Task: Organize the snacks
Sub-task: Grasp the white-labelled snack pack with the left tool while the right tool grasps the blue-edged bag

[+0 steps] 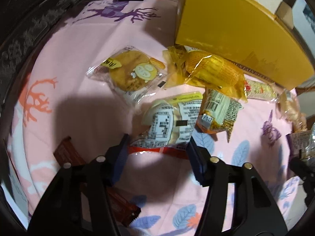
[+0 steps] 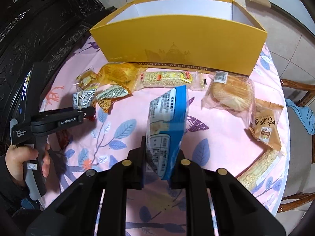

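Lower left of the right wrist view, the left claw (image 2: pixel 89 112) is seen spread wide, with a white labelled snack pack (image 1: pixel 169 123) sitting just ahead of its fingertips on the pink tabletop (image 2: pixel 216 137), and a round biscuit pack (image 1: pixel 130 74) is laid up and left of that. At centre frame a blue snack packet (image 2: pixel 167 129) is pinched upright by the right claw (image 2: pixel 160 153), lifted off the cloth. A yellow shoe box (image 2: pixel 181 47) is parked open along the top, and a bread bun pack (image 2: pixel 230 92) is left at the right, just below it.
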